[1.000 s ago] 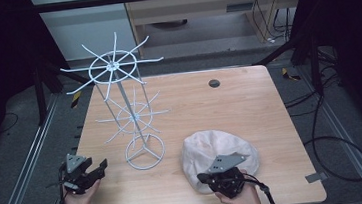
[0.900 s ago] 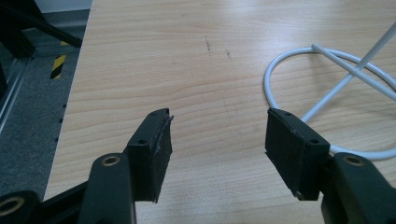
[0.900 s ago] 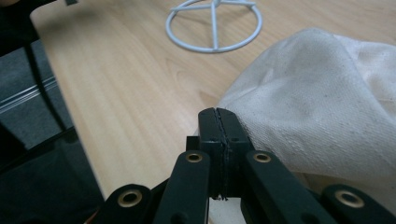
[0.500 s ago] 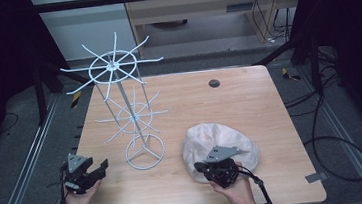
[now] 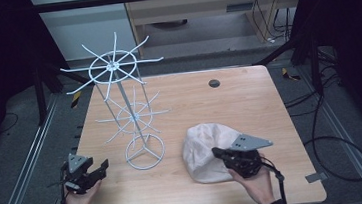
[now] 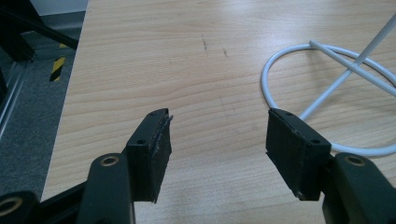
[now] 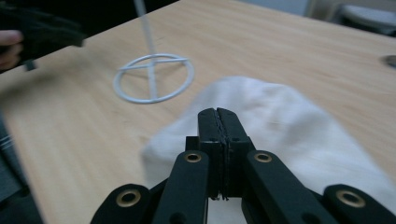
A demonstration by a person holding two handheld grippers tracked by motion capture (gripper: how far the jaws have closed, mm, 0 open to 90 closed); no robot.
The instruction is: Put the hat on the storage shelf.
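A white beanie-like cloth cap (image 5: 203, 147) lies on the wooden table (image 5: 249, 105) at the front right. My right gripper (image 5: 217, 152) hovers low over the cap's near right part and points left. Its jaws are pressed together, and in the right gripper view (image 7: 218, 114) no fabric shows between them; the cap (image 7: 289, 126) lies under and beyond them. A white wire rack (image 5: 135, 116) with two tiers of radiating prongs stands left of centre on a ring base (image 6: 303, 45). My left gripper (image 5: 98, 171) rests open at the front left corner, empty (image 6: 217, 126), just left of the ring.
A small dark round disc (image 5: 214, 83) sits near the table's far edge. The rack's prongs reach out above the table's left half. The ring base (image 7: 150, 81) and the left hand with its gripper (image 7: 42, 32) lie beyond the cap. Floor rails run along both table sides.
My right gripper has moved to the right and a little up over the cap, jaws still shut. The cap has stayed in about the same place. The left gripper has not moved.
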